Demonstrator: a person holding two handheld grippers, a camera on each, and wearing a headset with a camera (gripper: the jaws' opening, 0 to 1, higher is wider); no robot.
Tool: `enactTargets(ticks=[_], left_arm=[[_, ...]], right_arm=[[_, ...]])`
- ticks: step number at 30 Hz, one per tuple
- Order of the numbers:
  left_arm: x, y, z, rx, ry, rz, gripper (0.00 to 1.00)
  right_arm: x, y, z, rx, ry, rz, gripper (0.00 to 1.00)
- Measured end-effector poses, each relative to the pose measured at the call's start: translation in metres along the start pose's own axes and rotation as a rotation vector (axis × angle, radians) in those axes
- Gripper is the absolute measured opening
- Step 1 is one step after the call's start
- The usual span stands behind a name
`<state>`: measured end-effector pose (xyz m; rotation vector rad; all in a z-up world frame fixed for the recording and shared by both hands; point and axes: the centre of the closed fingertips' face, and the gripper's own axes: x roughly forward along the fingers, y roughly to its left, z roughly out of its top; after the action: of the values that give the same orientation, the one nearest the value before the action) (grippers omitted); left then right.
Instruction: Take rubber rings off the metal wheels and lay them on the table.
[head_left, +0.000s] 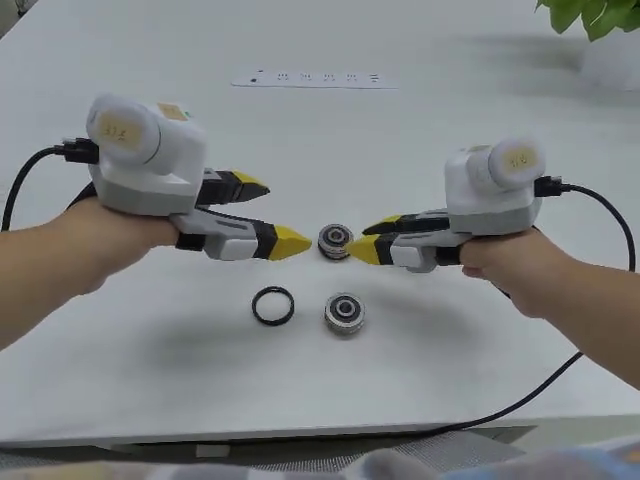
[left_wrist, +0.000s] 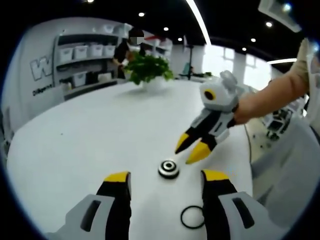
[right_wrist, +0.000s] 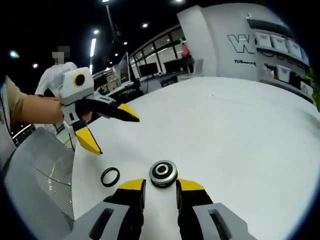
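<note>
One black rubber ring (head_left: 273, 305) already lies loose on the white table (head_left: 450, 100); the far wheel (head_left: 335, 240) and near wheel (head_left: 344, 313) seemingly remain ringed; the left gripper (head_left: 272, 213) gapes wide and the right gripper (head_left: 372, 238) narrowly, both empty, flanking the far wheel.

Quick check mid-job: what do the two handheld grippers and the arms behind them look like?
They match: the left gripper and the right gripper each have a white-and-grey body and black jaws ending in pointed yellow tips. A black cable runs from the rear of each. The forearms are bare; a tan short sleeve appears in the right gripper view.
</note>
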<state>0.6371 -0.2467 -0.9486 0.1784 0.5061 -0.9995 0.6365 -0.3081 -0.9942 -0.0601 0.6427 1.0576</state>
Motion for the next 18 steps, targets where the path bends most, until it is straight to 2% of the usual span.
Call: enactTargets(ticks=[5, 18], left_arm=[[0.009, -0.001, -0.005, 0.007, 0.019, -0.003, 0.54], [0.031, -0.005, -0.01, 0.014, 0.04, -0.02, 0.46]], right_arm=[[0.003, -0.003, -0.005, -0.017, 0.008, -0.005, 0.21], [0.012, -0.005, -0.009, -0.042, 0.015, 0.001, 0.16]])
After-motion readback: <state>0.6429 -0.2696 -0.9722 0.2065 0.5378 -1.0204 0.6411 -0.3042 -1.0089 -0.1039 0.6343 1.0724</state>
